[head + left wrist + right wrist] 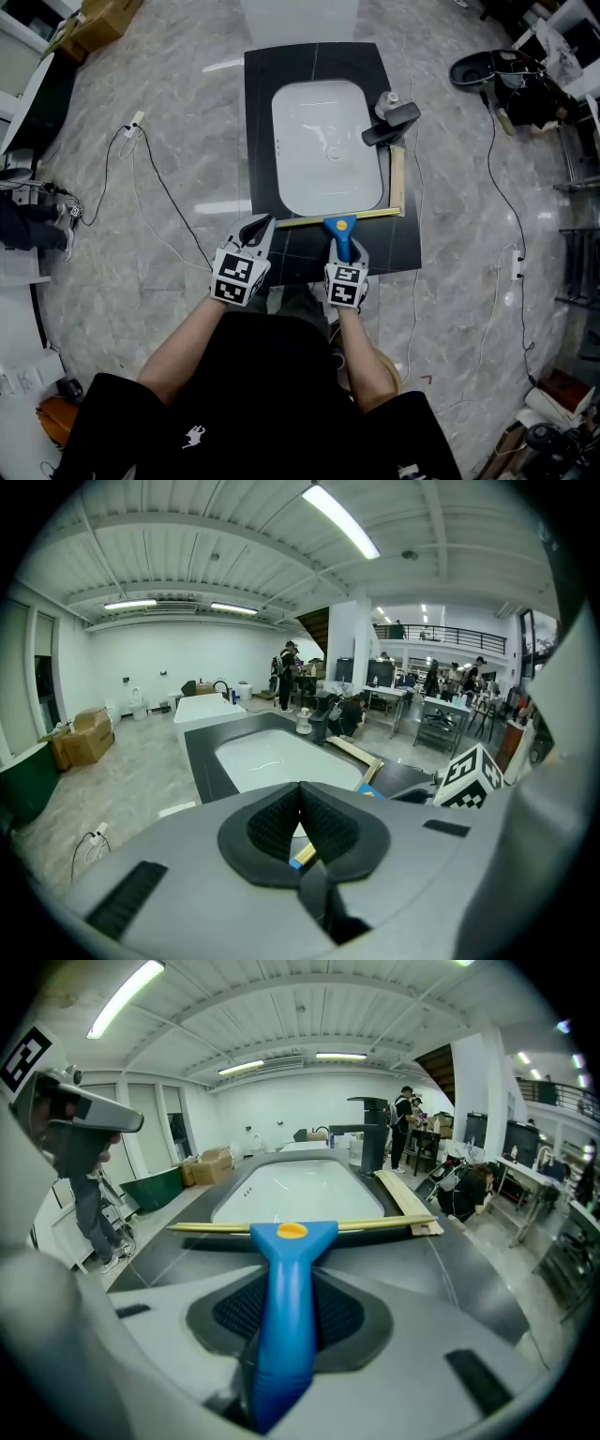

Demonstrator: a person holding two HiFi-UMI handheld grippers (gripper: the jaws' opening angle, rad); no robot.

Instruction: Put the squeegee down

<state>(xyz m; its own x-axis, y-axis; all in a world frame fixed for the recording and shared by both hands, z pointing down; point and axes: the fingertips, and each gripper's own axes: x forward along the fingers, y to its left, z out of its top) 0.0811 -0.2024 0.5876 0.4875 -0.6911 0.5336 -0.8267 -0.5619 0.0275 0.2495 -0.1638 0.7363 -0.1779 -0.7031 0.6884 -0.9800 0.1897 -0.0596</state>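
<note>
The squeegee (339, 228) has a blue handle (286, 1307) and a long yellow blade (309, 1226). My right gripper (343, 255) is shut on the handle, and the blade lies across the near rim of the white basin (323, 145), on the black countertop (281, 251). My left gripper (257, 231) hovers just left of it over the counter's near left part; its black pads (328, 822) meet with nothing between them. One end of the yellow blade shows behind those pads in the left gripper view.
A dark faucet (389, 122) stands at the basin's right side, with a wooden strip (397, 178) lying beside it. Cables (155, 197) run over the marble floor on the left, and a socket (517, 262) sits on the right. Clutter lies at the far right (525, 84).
</note>
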